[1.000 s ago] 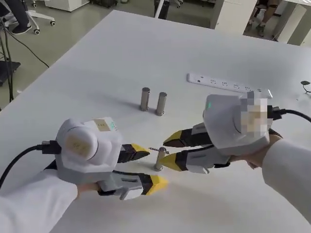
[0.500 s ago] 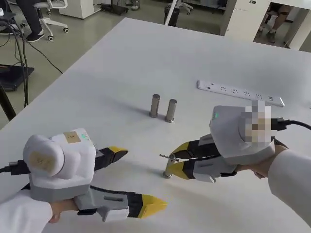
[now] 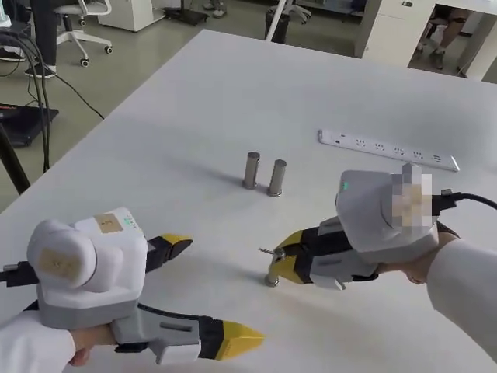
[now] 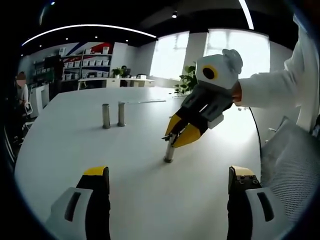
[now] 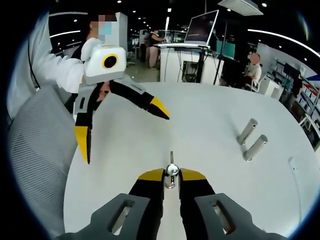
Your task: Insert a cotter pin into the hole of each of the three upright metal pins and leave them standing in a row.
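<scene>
Right tool (image 3: pixel 283 256) is clenched on the head of the near metal pin (image 3: pixel 272 276), which stands upright on the counter (image 3: pixel 178 109). A cotter pin (image 3: pixel 266 251) projects sideways from the head. The sleeved forearm enters from the right, with the tool pointing left and slightly down. Left tool (image 3: pixel 215 289) hangs released, jaws spread wide, well apart from the pin. Two more metal pins (image 3: pixel 251 169) stand side by side farther back.
</scene>
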{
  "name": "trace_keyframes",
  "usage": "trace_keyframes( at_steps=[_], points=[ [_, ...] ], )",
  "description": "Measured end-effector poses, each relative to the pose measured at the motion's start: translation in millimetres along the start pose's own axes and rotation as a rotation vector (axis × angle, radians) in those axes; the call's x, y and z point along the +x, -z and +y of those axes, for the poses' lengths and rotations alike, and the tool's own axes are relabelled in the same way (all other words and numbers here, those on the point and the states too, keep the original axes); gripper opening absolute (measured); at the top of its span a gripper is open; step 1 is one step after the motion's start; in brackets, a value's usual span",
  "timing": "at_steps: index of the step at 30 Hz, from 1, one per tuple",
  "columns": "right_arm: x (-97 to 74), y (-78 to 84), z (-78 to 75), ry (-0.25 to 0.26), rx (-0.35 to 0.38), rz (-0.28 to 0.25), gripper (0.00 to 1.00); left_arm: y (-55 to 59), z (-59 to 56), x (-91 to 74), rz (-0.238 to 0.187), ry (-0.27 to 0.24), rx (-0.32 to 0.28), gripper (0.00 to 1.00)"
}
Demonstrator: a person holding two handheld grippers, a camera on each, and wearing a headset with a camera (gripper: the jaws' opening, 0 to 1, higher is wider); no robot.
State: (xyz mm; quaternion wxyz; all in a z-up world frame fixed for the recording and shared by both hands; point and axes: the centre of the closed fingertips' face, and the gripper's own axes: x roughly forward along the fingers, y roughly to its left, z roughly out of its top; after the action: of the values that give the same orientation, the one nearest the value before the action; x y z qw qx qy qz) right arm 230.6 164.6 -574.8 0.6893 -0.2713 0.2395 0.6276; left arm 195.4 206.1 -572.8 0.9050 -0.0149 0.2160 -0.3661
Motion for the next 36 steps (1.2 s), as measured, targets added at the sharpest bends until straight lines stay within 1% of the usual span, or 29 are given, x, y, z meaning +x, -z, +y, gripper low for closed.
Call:
trace_keyframes(
  at_steps=[6, 8, 10, 14, 16, 17, 18, 20, 22, 24, 28, 30, 34, 36],
  points=[
    [-0.8, -0.3, 1.2, -0.01, -0.01, -0.006, 0.05, 5.0, 0.4, -2.8, 0.012, -0.004, -0.009, 0.97],
    [-1.4, -1.2, 3.0, -0.026, -0.007, -0.011, 0.04, 6.0, 0.6, -3.8, 0.012, -0.007, -0.015, 0.97],
    [-1.6, -1.5, 2.9, -0.031, -0.011, -0.013, 0.04, 6.8, 0.7, -4.5, 0.015, -0.011, -0.022, 0.96],
    [-3.4, -2.0, -0.1, -0.039, -0.016, -0.005, 0.04, 4.9, 1.2, -5.8, 0.008, -0.011, -0.027, 0.96],
    [-5.5, -3.0, -3.2, -0.038, -0.031, -0.001, 0.04, 4.2, 1.4, -6.1, 0.005, -0.01, -0.03, 0.96],
    [-8.2, -5.3, -8.1, -0.031, -0.04, -0.006, 0.04, 2.8, 1.3, -6.3, 0.004, -0.011, -0.031, 0.96],
    [-8.8, -5.7, -9.1, -0.031, -0.04, -0.007, 0.04, 2.7, 1.4, -6.4, 0.004, -0.011, -0.03, 0.96],
    [-12.5, -8.1, -15.9, -0.027, -0.068, -0.016, 0.04, 3.1, 2.3, -6.2, 0.013, -0.015, -0.021, 0.96],
    [-14.7, -8.0, -20.8, -0.035, -0.083, -0.019, 0.04, 2.1, 1.7, -5.9, 0.011, -0.012, -0.024, 0.96],
    [-15.5, -7.0, -27.2, -0.031, -0.064, -0.019, 0.04, 1.6, 1.0, -5.4, 0.01, -0.011, -0.028, 0.97],
    [-16.9, -2.4, -37.4, -0.025, -0.059, -0.013, 0.04, 1.3, 1.1, -4.2, 0.008, -0.017, -0.038, 0.97],
    [-17.2, 0.1, -40.1, -0.028, -0.053, -0.016, 0.04, 0.8, 0.4, -3.6, 0.006, -0.017, -0.044, 0.97],
    [-18.0, 8.6, -43.7, -0.04, -0.051, -0.004, 0.04, 1.5, -0.7, -1.9, 0.01, -0.013, -0.049, 0.97],
    [-18.3, 9.0, -43.9, -0.051, -0.043, -0.016, 0.04, 2.4, -1.4, -1.1, 0.014, -0.01, -0.049, 0.97]
  ],
)
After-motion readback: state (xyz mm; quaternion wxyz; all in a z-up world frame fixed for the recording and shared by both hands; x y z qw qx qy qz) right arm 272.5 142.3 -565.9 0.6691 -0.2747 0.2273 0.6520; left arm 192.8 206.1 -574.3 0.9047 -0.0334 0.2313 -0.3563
